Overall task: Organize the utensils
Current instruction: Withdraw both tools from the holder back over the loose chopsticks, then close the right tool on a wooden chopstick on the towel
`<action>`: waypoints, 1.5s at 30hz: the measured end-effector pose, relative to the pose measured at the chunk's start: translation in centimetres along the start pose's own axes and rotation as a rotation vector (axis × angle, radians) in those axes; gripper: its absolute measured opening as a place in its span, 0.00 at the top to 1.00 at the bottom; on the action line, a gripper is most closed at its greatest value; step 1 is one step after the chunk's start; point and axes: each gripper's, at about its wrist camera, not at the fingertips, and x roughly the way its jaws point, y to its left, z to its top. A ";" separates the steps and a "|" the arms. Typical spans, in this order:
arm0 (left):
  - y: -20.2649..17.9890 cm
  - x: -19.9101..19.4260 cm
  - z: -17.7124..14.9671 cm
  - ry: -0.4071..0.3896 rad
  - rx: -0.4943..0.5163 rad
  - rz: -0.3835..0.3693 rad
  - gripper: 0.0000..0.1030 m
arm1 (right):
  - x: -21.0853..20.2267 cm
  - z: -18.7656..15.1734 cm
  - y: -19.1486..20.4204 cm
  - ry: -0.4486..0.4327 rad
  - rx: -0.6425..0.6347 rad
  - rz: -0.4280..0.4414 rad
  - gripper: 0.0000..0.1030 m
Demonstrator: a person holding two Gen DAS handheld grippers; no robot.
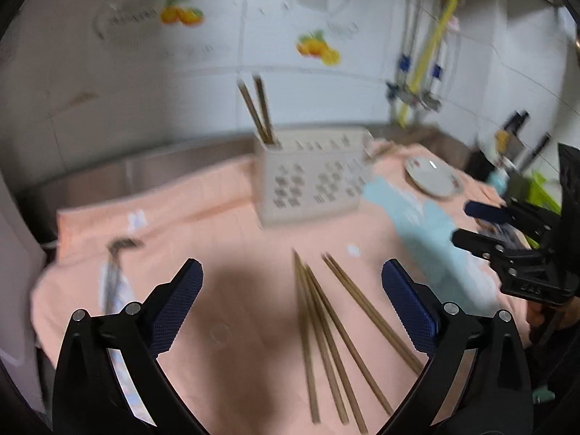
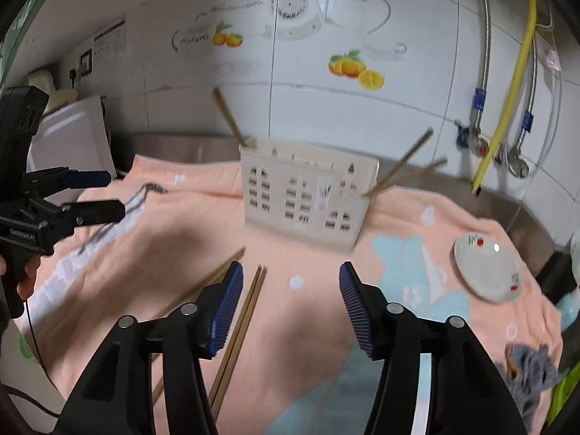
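Observation:
Several brown chopsticks [image 1: 326, 333] lie loose on the peach towel [image 1: 217, 224], in front of a cream utensil holder [image 1: 311, 181]. Two chopsticks [image 1: 259, 112] stand in the holder's left slot. My left gripper [image 1: 291, 282] is open and empty, just above the loose chopsticks. In the right wrist view my right gripper [image 2: 290, 286] is open and empty over the towel [image 2: 308, 264]; a chopstick pair [image 2: 243, 322] lies by its left finger. The holder [image 2: 308, 195] has chopsticks at its left end [image 2: 228, 117] and at its right end [image 2: 406, 170].
A white saucer [image 2: 487, 268] sits on the towel at the right. A tiled wall with pipes and a yellow hose [image 2: 507, 98] is behind. The right gripper shows at the right in the left wrist view [image 1: 467, 224]; the left gripper shows at the left in the right wrist view [image 2: 108, 195].

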 end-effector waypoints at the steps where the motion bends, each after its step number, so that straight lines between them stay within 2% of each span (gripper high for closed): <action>1: -0.1 0.3 -0.7 0.023 -0.006 -0.004 0.05 | 0.1 -0.7 0.4 0.008 -0.002 0.002 0.42; 3: -0.2 0.8 -1.8 0.051 -0.006 -0.002 0.05 | 0.2 -1.9 1.1 0.022 -0.006 -0.001 0.41; 7: -0.5 1.5 -3.8 0.085 0.037 0.068 0.05 | 0.6 -4.4 2.2 0.071 0.015 0.032 0.40; 10: -0.7 1.8 -4.9 0.111 0.049 0.083 0.05 | 0.9 -6.0 2.8 0.100 0.019 0.027 0.40; 14: -1.0 2.4 -6.2 0.133 0.087 0.137 0.05 | 1.2 -7.8 3.3 0.137 0.041 0.031 0.40; 26: -0.7 3.1 -8.4 0.187 0.079 0.135 0.05 | 2.1 -11.1 3.8 0.222 0.043 0.003 0.43; 45: -0.3 3.5 -9.5 0.212 0.069 0.125 0.05 | 3.2 -11.8 4.8 0.264 0.031 0.013 0.62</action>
